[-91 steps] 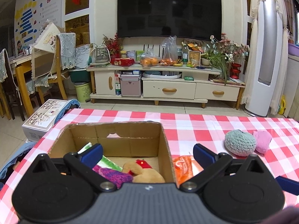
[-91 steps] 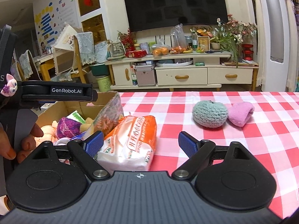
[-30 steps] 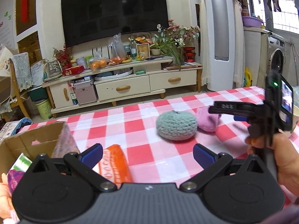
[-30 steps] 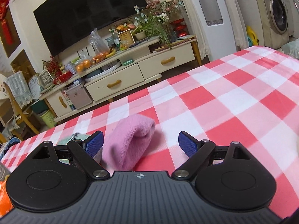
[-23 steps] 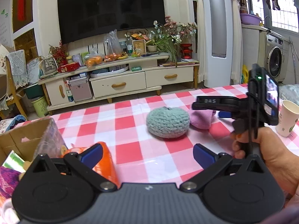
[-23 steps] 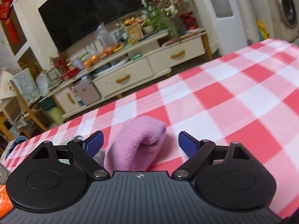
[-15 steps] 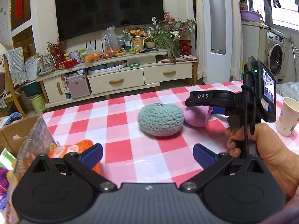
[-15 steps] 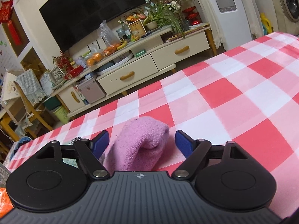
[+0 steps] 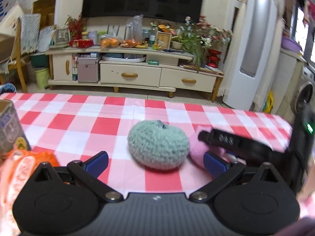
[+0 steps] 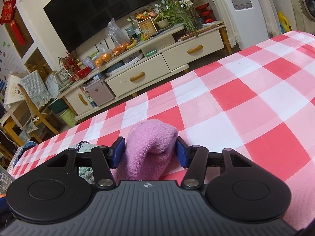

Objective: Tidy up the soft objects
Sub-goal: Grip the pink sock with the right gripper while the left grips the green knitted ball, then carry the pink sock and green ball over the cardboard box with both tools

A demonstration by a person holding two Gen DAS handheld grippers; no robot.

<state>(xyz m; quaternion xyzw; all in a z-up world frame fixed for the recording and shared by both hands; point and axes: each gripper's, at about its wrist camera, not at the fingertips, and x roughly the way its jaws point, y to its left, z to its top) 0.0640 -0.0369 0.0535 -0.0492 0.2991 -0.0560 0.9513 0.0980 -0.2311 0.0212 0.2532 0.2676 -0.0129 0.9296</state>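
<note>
Our right gripper (image 10: 150, 153) has just closed its blue pads on the pink sock (image 10: 151, 149), which half a second ago sat loose between jaws standing wide apart. The sock rests on the red-checked worktop (image 10: 246, 102), touching the right flank of the green crocheted ball (image 9: 158, 144), our landmark here; from the left wrist camera we see the right gripper's black body reaching in over the sock from the ball's right.

Our left gripper (image 9: 155, 160) has swung to face the ball square-on, its pads spread wide with the ball just beyond and between them, gripping nothing. Left of the ball lies the orange packet (image 9: 25, 167), and beyond it, at the frame's edge, a corner of the cardboard box (image 9: 9, 129).

We judge the sock secured and ready to be lifted toward the box, with the ball the left gripper's likely next pick. Being soft, the sock may sag or slip from a light clamp.
</note>
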